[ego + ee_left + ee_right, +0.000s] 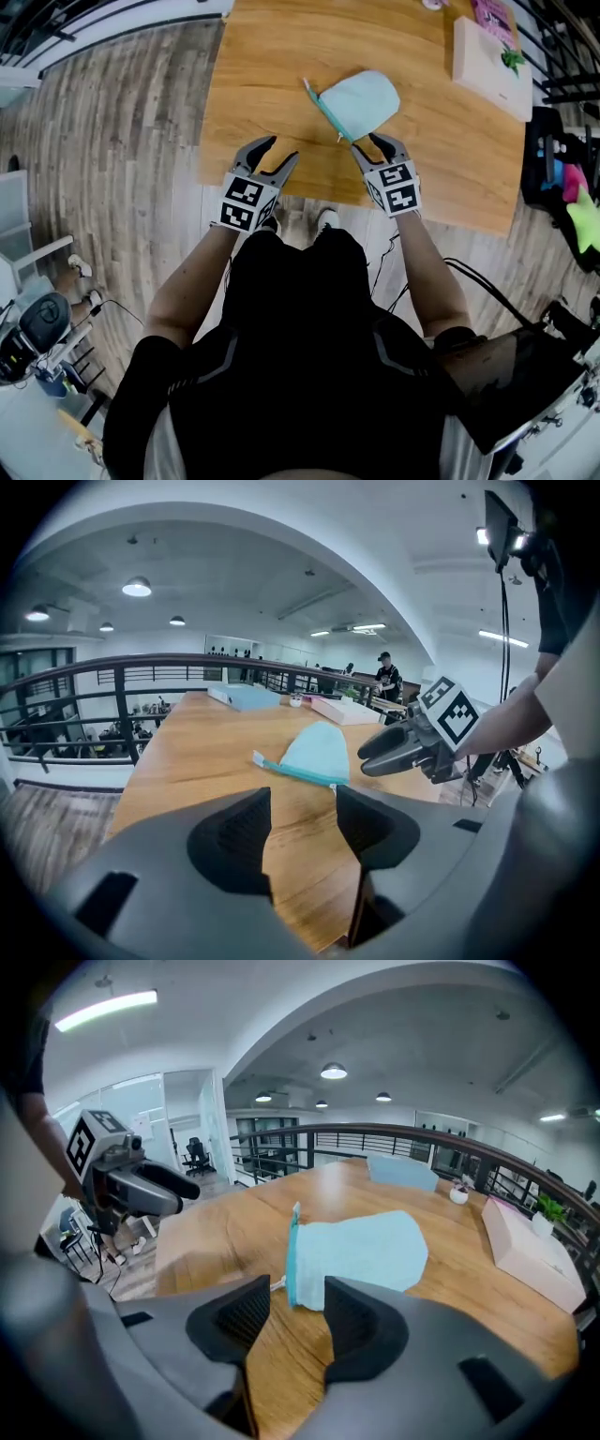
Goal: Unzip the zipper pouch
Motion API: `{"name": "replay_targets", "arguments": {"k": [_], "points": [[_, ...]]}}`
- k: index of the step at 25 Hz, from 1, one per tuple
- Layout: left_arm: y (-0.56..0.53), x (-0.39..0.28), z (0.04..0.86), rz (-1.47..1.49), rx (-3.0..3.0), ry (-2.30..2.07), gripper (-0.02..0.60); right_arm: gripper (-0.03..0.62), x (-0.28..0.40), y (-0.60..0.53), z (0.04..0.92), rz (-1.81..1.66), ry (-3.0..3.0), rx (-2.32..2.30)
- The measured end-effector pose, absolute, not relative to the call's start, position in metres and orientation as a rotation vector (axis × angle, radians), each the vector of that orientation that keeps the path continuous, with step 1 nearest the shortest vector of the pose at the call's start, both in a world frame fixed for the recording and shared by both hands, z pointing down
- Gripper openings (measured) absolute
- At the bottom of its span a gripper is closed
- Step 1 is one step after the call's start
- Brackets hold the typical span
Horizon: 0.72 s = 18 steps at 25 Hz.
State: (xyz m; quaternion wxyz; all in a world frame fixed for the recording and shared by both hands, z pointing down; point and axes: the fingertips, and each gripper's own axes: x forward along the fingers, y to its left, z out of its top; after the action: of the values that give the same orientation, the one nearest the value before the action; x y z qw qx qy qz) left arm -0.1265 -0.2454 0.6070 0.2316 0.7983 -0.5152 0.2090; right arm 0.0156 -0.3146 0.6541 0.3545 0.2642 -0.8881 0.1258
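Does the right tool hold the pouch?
No, the right tool is open, and the pouch lies on the table ahead of it.

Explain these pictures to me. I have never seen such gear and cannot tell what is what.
There is no robot here. A person holds a tool in each hand: the left tongs and the right tongs, each carrying a cube with square markers. The head view comes from a camera on the person's head, looking down. The other two views come from cameras riding on the tools, each looking along its own tongs. On the table lies a pale blue pouch with a teal zipper along the edge facing the person. A box sits at the far right. Both tongs are open and hold nothing; they are near the pouch, the right closer to it.
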Motion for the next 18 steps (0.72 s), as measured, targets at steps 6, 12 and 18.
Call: {"name": "replay_targets", "arguments": {"k": [6,12,18], "points": [[-0.231,-0.123,0.62,0.593,2.163,-1.393,0.236,0.19,0.008,-0.323,0.69,0.271,-2.254,0.647],[-0.22,-0.126,0.624,0.588,2.132,-1.377,0.235,0.15,0.001,-0.326,0.709,0.269,-2.228,0.616],[-0.22,-0.125,0.616,0.572,2.154,-1.373,0.229,0.069,-0.002,-0.322,0.706,0.267,-2.244,0.591]]}}
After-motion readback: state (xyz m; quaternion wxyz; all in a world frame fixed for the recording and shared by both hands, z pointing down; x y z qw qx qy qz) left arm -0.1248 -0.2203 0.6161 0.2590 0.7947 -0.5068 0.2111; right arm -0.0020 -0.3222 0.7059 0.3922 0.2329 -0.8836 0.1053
